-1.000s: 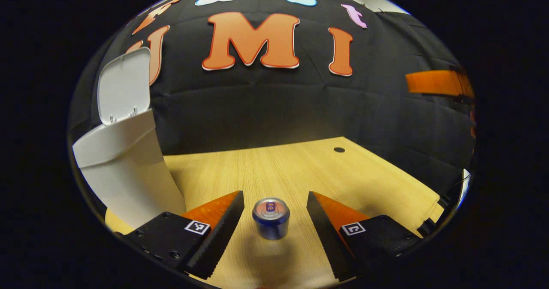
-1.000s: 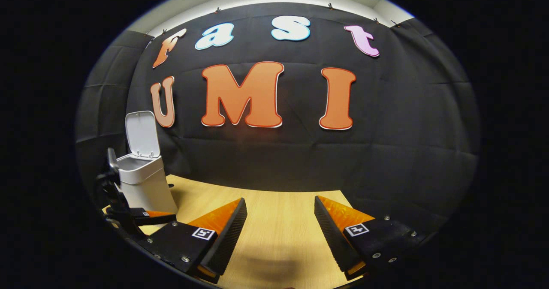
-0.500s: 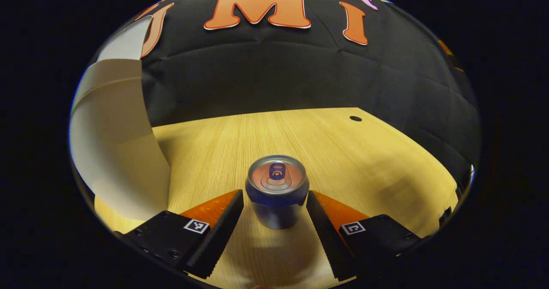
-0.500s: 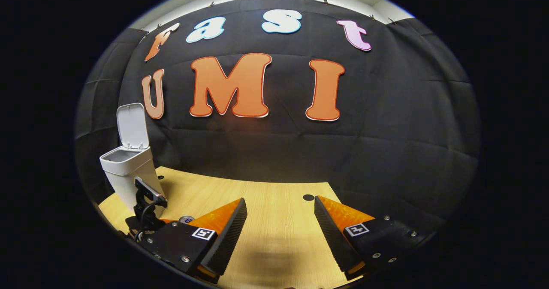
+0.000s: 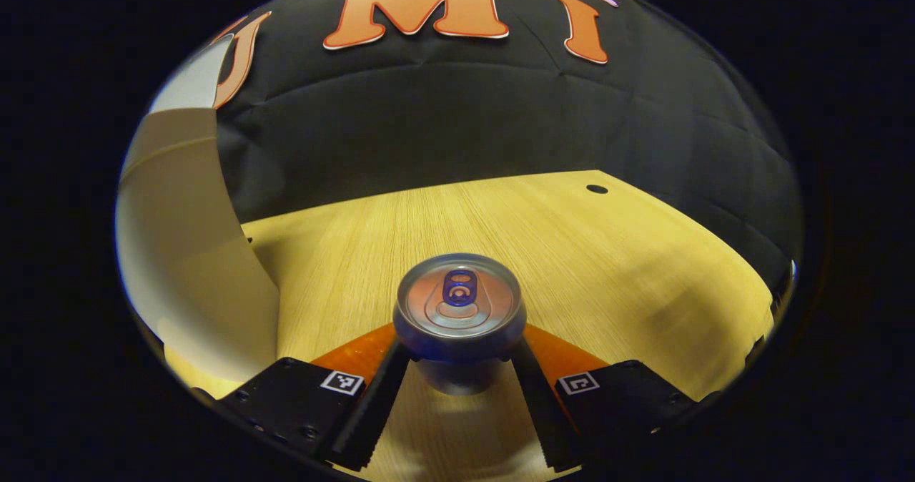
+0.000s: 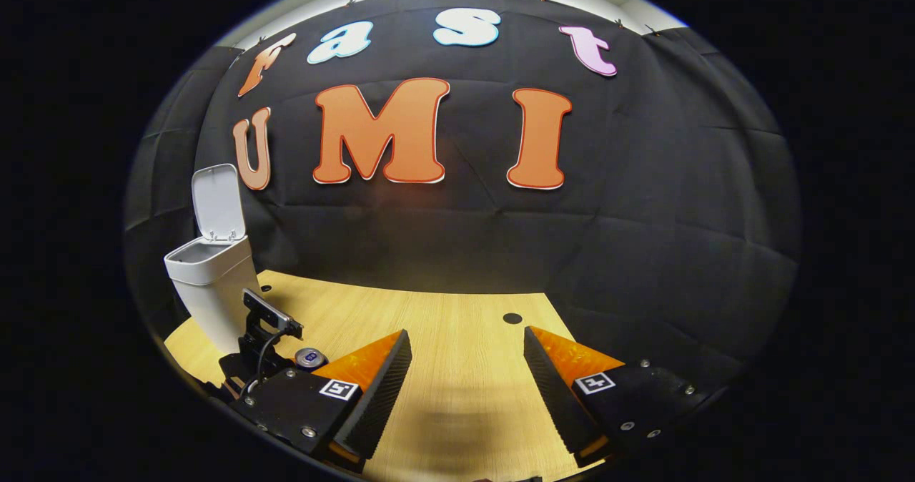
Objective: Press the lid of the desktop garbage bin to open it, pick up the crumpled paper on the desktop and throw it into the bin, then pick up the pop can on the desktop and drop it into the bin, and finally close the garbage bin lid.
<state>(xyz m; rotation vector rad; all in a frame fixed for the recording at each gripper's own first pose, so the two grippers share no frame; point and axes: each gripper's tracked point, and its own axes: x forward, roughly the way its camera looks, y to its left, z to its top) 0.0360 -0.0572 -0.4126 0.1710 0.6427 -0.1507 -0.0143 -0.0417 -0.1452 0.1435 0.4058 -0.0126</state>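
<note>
**Inspector A:** Left gripper view. Where is the can?

**Inspector B:** The small silver pop can with the blue pull tab (image 5: 460,303) stands upright on the pale wood-grain desk (image 5: 572,253), set between the two fingers of the left gripper (image 5: 460,375). One finger (image 5: 372,410) lies at the can's left side, the other at its right side. Both appear to be touching the body below the rim. The rim overhangs the contact points, so I cannot tell whether they press on it.

**Inspector A:** And the bin?

**Inspector B:** The white plastic desktop garbage bin (image 5: 179,253) stands close at the left edge of that view, near the can but apart from it. In the right gripper view the same bin (image 6: 211,289) stands at the far left of the desk, its hinged white lid (image 6: 216,203) raised upright and the mouth open.

**Inspector A:** Right gripper?

**Inspector B:** The right gripper (image 6: 465,389) hangs above the desk with its fingers spread wide and nothing between them. The desk surface shows through the gap.

**Inspector A:** Anything else in that view?

**Inspector B:** The left gripper (image 6: 261,339) sits low in front of the bin, with the can top (image 6: 309,357) just beside it. A small dark round hole (image 6: 512,318) marks the desk near its back edge.
</note>
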